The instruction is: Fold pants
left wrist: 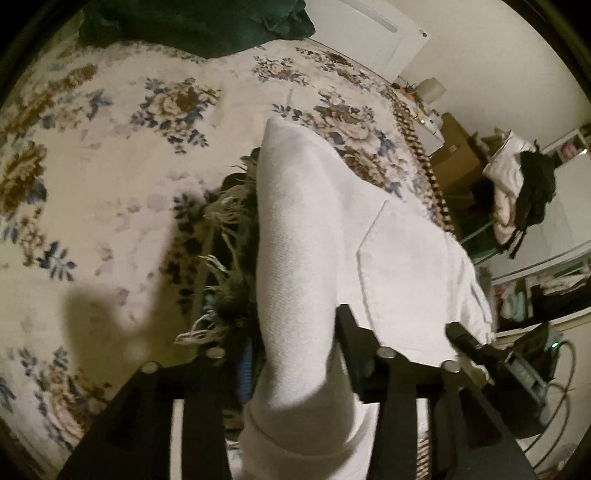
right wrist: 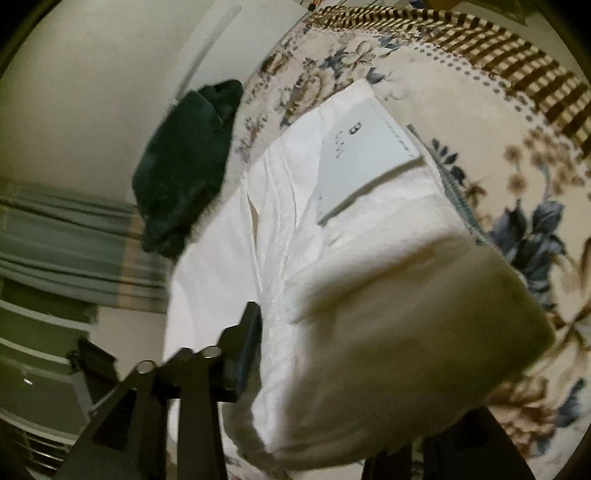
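White pants (left wrist: 314, 240) are held up above a floral bedspread (left wrist: 110, 184). In the left wrist view a folded leg and a back pocket (left wrist: 406, 266) run away from me, with a frayed hem (left wrist: 221, 221) hanging on the left. My left gripper (left wrist: 295, 362) is shut on the pants near the waist. In the right wrist view the pants (right wrist: 351, 295) fill the middle, with a white inner label (right wrist: 365, 155) showing. My right gripper (right wrist: 332, 387) is shut on the pants; its right finger is hidden by cloth.
A dark green garment (left wrist: 199, 26) lies at the far side of the bed, also in the right wrist view (right wrist: 184, 166). Beside the bed stand cardboard boxes (left wrist: 458, 155), a heap of clothes (left wrist: 517, 184) and white shelving (left wrist: 554, 288). A striped blanket border (right wrist: 480, 55) edges the bed.
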`<state>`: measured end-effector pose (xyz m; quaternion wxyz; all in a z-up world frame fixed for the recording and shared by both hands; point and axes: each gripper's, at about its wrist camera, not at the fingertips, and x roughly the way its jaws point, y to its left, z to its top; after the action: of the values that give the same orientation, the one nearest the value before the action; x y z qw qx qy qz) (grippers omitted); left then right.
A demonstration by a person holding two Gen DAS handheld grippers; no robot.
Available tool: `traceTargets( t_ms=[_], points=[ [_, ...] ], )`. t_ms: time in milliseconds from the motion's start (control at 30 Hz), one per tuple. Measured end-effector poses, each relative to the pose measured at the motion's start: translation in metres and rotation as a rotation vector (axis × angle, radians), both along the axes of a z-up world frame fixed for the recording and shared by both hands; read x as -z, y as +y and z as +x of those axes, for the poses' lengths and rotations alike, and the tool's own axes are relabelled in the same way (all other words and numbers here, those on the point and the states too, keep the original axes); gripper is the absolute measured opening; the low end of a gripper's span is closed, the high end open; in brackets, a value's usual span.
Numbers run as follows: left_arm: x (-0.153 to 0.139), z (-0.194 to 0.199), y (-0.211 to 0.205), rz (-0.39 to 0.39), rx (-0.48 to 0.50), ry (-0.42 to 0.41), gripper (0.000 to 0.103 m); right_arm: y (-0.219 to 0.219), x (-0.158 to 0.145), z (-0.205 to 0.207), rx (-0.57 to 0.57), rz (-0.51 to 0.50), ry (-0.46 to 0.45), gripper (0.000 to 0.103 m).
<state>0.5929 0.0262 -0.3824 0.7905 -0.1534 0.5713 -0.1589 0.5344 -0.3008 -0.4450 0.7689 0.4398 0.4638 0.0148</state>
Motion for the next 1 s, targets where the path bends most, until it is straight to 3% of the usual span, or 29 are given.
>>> traceTargets(
  t_ms=[133, 233, 333, 467, 533, 733, 1000],
  points=[
    [-0.005, -0.006, -0.006, 0.105, -0.003, -0.001, 0.07, -0.009, -0.012, -0.011, -0.023, -0.12, 0.045, 0.078],
    [-0.016, -0.014, -0.011, 0.185, -0.016, -0.042, 0.072, -0.015, -0.024, -0.018, -0.033, -0.191, 0.072, 0.087],
    [-0.037, -0.025, -0.02, 0.263, -0.016, -0.102, 0.081, -0.011, -0.056, -0.034, -0.038, -0.394, 0.088, 0.096],
    [-0.063, -0.041, -0.036, 0.346, 0.02, -0.157, 0.093, -0.002, -0.09, -0.044, -0.047, -0.587, 0.103, 0.102],
    [-0.072, -0.049, -0.042, 0.377, 0.033, -0.183, 0.094, 0.004, -0.104, -0.052, -0.053, -0.652, 0.115, 0.103],
    [-0.112, -0.083, -0.053, 0.384, 0.038, -0.227, 0.094, 0.01, -0.149, -0.083, -0.047, -0.698, 0.098, 0.103],
    [-0.19, -0.155, -0.058, 0.366, 0.007, -0.323, 0.094, 0.028, -0.248, -0.166, -0.075, -0.77, -0.004, 0.103]
  ],
)
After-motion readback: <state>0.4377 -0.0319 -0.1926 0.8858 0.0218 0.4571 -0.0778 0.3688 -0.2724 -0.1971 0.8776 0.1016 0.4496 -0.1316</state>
